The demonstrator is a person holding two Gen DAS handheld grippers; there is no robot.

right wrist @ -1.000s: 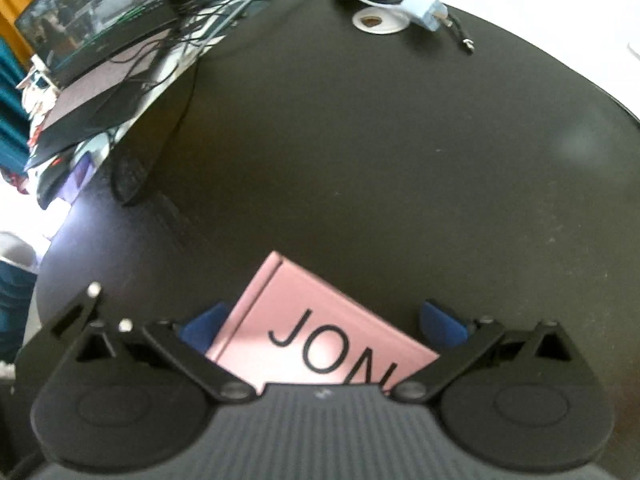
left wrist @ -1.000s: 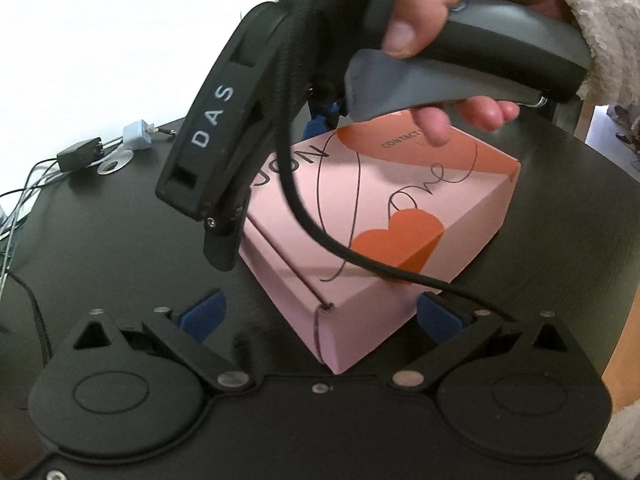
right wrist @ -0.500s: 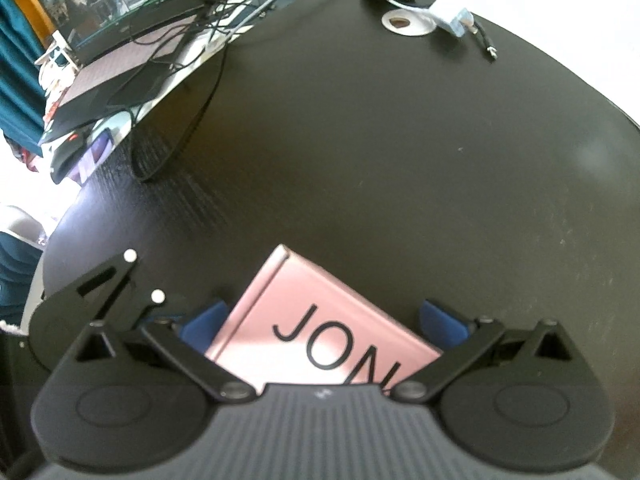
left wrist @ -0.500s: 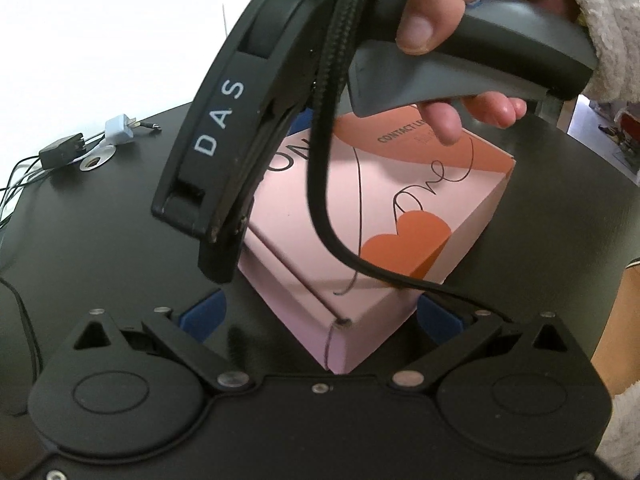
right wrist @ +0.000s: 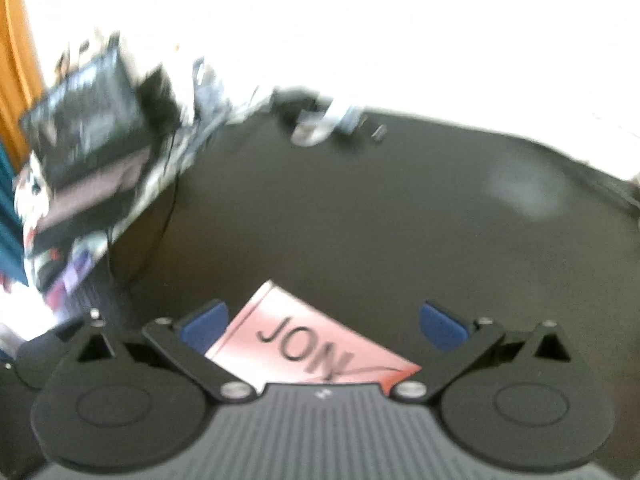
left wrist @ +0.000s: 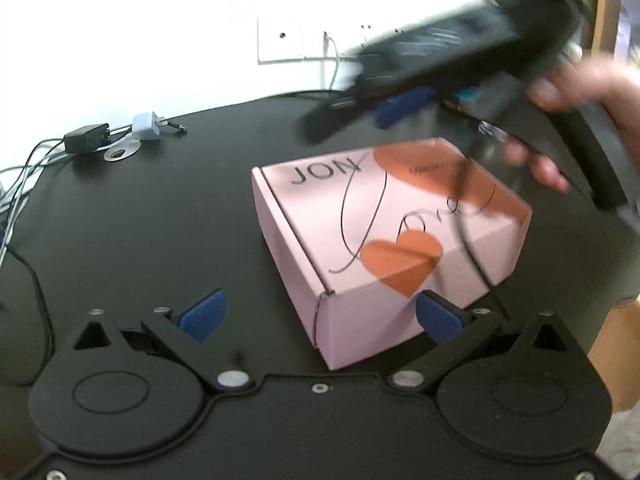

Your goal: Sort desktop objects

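Observation:
A pink box with orange hearts and the letters JON lies on the black table. My left gripper is open, low over the table, with the box's near corner between its blue pads. My right gripper is open and hovers above the box's far end; the box shows below it. In the left wrist view the right gripper appears blurred above the box, held by a hand.
A black adapter, a pale blue plug, a metal ring and cables lie at the table's far left. A laptop and clutter stand beyond the left edge. The table's right edge is near.
My right gripper has lifted up and back to the right, off the box's left part. The box's whole top now shows. My left gripper stays around the near corner.

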